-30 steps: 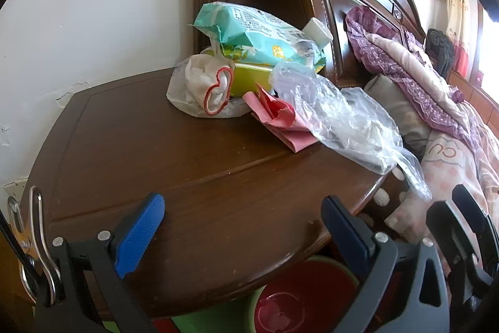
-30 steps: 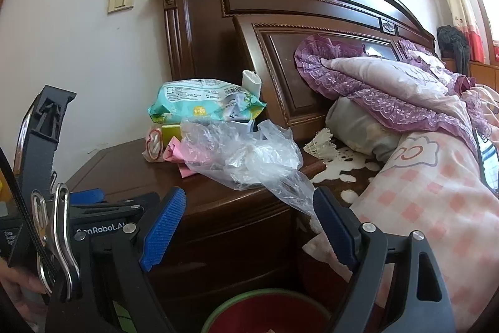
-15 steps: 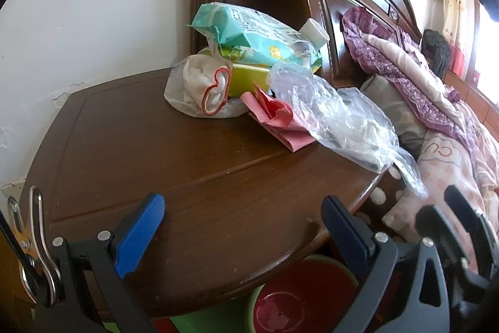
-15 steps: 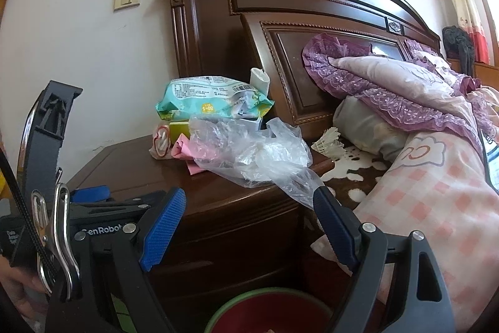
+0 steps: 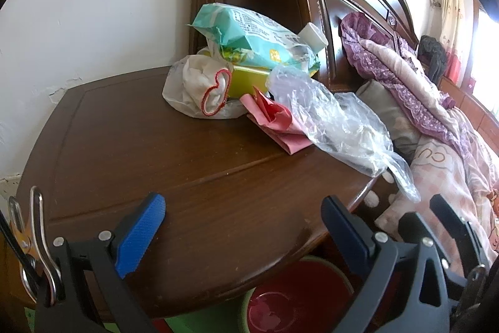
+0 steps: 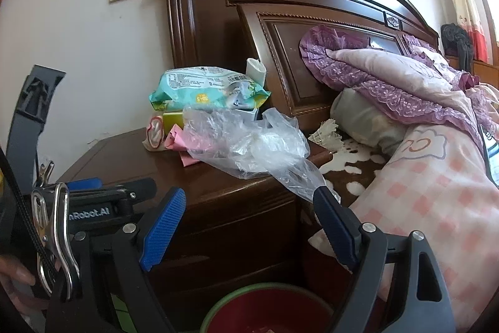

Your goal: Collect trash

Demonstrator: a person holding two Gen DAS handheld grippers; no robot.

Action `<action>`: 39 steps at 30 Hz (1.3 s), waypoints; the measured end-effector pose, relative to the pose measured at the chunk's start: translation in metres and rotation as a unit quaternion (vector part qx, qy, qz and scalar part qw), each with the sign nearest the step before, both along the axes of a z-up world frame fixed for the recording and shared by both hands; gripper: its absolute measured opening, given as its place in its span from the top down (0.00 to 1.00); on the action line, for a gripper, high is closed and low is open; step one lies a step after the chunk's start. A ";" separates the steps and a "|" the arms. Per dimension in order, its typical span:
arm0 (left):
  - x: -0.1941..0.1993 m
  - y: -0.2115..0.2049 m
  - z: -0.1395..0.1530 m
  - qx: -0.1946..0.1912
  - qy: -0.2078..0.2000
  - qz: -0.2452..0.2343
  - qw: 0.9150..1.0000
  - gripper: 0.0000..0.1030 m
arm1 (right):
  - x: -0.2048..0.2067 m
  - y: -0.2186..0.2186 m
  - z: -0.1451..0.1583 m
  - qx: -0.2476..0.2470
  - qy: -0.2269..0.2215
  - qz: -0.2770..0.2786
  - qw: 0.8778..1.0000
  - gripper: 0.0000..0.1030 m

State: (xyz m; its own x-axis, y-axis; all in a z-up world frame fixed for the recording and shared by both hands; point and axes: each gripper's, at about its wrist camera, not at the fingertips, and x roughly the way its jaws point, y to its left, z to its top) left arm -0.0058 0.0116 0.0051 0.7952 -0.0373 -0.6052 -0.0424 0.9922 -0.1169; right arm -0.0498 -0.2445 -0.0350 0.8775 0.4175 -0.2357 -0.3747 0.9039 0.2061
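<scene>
Nearest, left gripper [image 5: 243, 223] spread wide and empty above the front edge of the nightstand [image 5: 162, 152]; right gripper [image 6: 246, 214] likewise gaping, holding nothing, low in front of the nightstand's drawers, blue right pad close by the hanging tail of the clear bag [image 6: 249, 145], contact impossible to judge. Below both, only a slice of a red bin [image 5: 299, 298] with green rim, the rest cut off by the frame and the fingers. At the lower left of the right view, a hand [image 6: 15, 280], mostly out of frame. Farther back on the top, trash in a cluster: clear bag draped over the bedside edge, covering part of pink paper [image 5: 274, 120]; behind it a white bag [image 5: 199, 86] with a red loop; then a wipes pack [image 5: 252, 36] lying on a yellow box [image 5: 246, 78], box mostly hidden. White tube [image 5: 312, 35] poking up behind the pack, base unseen. Beyond, headboard [image 6: 312, 21] and bedding [image 6: 421, 120].
</scene>
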 end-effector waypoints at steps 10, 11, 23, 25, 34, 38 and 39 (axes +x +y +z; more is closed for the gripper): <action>0.002 0.005 0.003 -0.024 0.007 -0.009 1.000 0.02 | 0.010 -0.005 0.010 0.005 0.015 -0.010 1.000 0.16; 0.002 0.006 0.003 -0.027 0.008 -0.011 1.000 0.02 | 0.011 -0.007 0.011 0.007 0.016 -0.011 1.000 0.16; -0.001 0.017 0.005 -0.046 0.014 -0.013 0.999 0.04 | 0.045 0.007 0.031 -0.023 0.022 0.006 0.999 0.16; -0.001 0.018 0.005 -0.046 0.014 -0.011 0.999 0.04 | 0.056 0.009 0.033 -0.030 0.028 0.005 0.999 0.16; 0.002 0.021 0.004 -0.046 0.011 -0.011 0.999 0.04 | 0.111 0.022 0.025 -0.056 0.065 -0.011 0.996 0.29; 0.004 0.022 0.005 -0.052 0.012 -0.008 0.999 0.04 | 0.120 0.027 0.018 -0.053 0.070 0.005 0.996 0.54; 0.005 0.023 0.006 -0.056 0.012 -0.007 0.998 0.04 | 0.119 0.028 0.018 -0.055 0.066 0.008 0.996 0.68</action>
State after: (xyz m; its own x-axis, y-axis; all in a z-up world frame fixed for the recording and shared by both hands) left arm -0.0011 0.0347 0.0110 0.7789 -0.1176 -0.6160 -0.0320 0.9735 -0.2264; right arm 0.0691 -0.2167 -0.0170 0.8289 0.3975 -0.3935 -0.3662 0.9175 0.1555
